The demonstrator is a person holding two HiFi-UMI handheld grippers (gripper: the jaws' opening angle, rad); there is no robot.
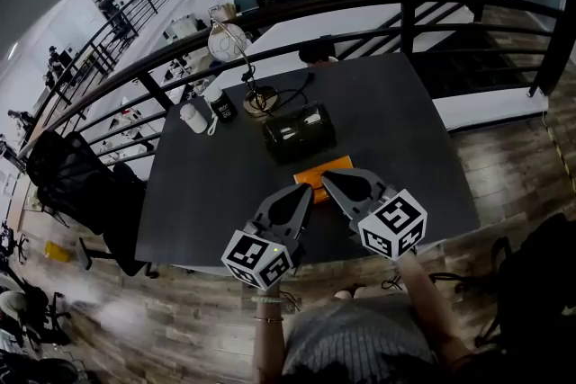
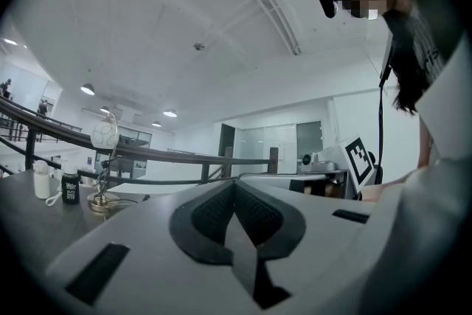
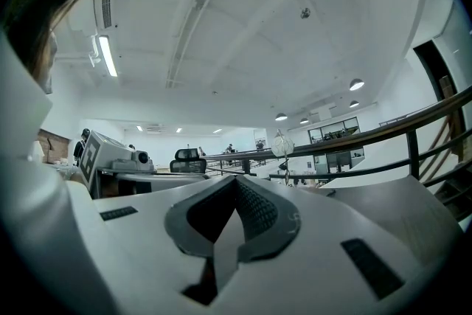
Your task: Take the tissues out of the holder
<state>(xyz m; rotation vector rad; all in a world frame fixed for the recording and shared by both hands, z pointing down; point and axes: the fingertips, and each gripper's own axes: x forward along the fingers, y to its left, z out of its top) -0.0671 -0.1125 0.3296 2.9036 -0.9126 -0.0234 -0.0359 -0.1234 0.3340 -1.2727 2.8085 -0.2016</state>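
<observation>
A black tissue holder (image 1: pixel 298 132) lies in the middle of the dark table (image 1: pixel 405 130). Just in front of it lies a flat orange item (image 1: pixel 326 173). My left gripper (image 1: pixel 303 192) and right gripper (image 1: pixel 329 180) hover side by side over the table's near edge, their tips close to the orange item. Both are shut with nothing between the jaws. In the left gripper view the left gripper (image 2: pixel 234 185) points upward at the ceiling, and the right gripper view shows the right gripper (image 3: pixel 236 181) doing the same. Neither of these two views shows the holder.
A globe desk lamp (image 1: pixel 227 40), a white bottle (image 1: pixel 193 117) and a small black bottle (image 1: pixel 222 106) stand at the table's far left. A black railing (image 1: pixel 297 9) runs behind the table. A black chair (image 1: pixel 76 180) stands to the left.
</observation>
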